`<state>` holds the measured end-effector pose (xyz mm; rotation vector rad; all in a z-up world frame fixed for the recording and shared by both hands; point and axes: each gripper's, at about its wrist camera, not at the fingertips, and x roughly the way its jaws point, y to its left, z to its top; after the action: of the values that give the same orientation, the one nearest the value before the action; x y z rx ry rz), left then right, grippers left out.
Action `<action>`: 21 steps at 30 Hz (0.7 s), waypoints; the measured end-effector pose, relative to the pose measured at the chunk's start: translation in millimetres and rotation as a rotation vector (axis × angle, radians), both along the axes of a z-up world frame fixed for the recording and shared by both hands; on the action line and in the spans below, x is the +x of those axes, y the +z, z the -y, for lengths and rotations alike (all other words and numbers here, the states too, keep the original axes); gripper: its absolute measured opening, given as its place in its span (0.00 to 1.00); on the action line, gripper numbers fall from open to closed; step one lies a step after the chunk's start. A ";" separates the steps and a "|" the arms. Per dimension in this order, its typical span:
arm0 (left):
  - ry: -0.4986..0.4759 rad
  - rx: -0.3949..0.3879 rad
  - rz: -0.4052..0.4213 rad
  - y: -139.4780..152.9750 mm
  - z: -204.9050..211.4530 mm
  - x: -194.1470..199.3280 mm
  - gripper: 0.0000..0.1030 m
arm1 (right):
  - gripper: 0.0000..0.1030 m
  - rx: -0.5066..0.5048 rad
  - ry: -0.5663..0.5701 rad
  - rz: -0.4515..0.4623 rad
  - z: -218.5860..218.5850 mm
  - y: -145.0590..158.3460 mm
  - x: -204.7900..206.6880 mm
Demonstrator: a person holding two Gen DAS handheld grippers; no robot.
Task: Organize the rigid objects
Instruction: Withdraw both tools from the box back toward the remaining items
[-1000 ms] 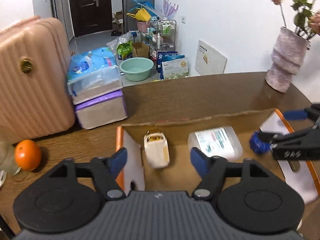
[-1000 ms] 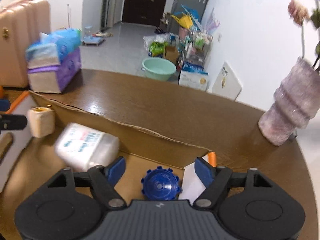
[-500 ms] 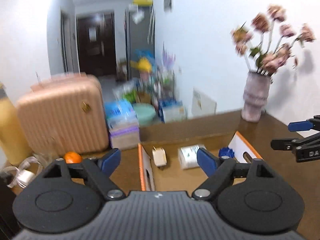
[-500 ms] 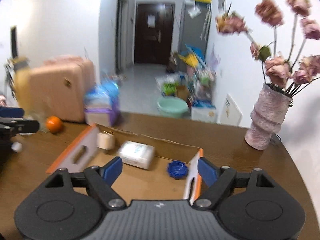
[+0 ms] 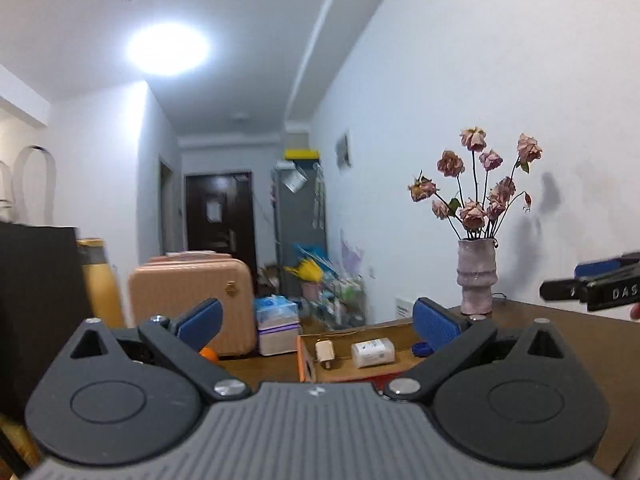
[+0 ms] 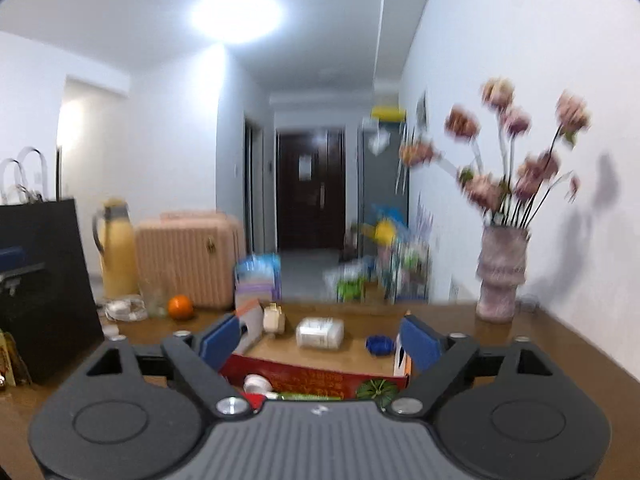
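Observation:
A cardboard box (image 5: 305, 360) with orange edges lies open on the brown table. Inside it are a white charger plug (image 5: 325, 353), a white bottle (image 5: 373, 353) on its side and a blue toothed cap (image 5: 421, 348). My left gripper (image 5: 318, 320) is well back from the box, its jaws opening and nothing held. My right gripper (image 6: 320, 340) is also back from the box (image 6: 312, 376), jaws opening and empty. It faces the plug (image 6: 274, 319), bottle (image 6: 320, 332) and cap (image 6: 380, 345). Each gripper shows at the other view's edge: right gripper (image 5: 576, 280), left gripper (image 6: 16, 266).
A vase of dried flowers (image 6: 500, 280) stands at the table's back right. An orange (image 6: 180, 306), a yellow flask (image 6: 116, 256) and a black bag (image 6: 40, 280) are on the left. A pink suitcase (image 5: 192, 304) and tissue packs (image 5: 278, 320) sit behind the table.
Both grippers have drawn far back from the box and tipped up to level, so the box now looks small. Both pairs of jaws stand wider. The objects in the box have stayed put.

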<state>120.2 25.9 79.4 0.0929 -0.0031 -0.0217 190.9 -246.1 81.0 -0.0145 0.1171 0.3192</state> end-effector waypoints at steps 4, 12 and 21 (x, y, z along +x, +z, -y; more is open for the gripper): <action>-0.011 0.012 0.015 -29.5 2.7 -48.0 1.00 | 0.91 0.010 0.024 0.028 -4.2 -23.5 -51.9; 0.055 0.067 0.042 -61.8 -6.9 -63.9 1.00 | 0.91 0.096 -0.016 -0.029 1.6 -66.1 -117.8; 0.070 0.023 -0.095 -82.9 -12.0 -22.3 1.00 | 0.90 0.087 -0.104 -0.175 8.3 -92.0 -69.7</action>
<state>97.8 37.9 -3.5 0.1145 0.0958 0.0440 121.2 -254.5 -11.0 0.1060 0.2761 0.2209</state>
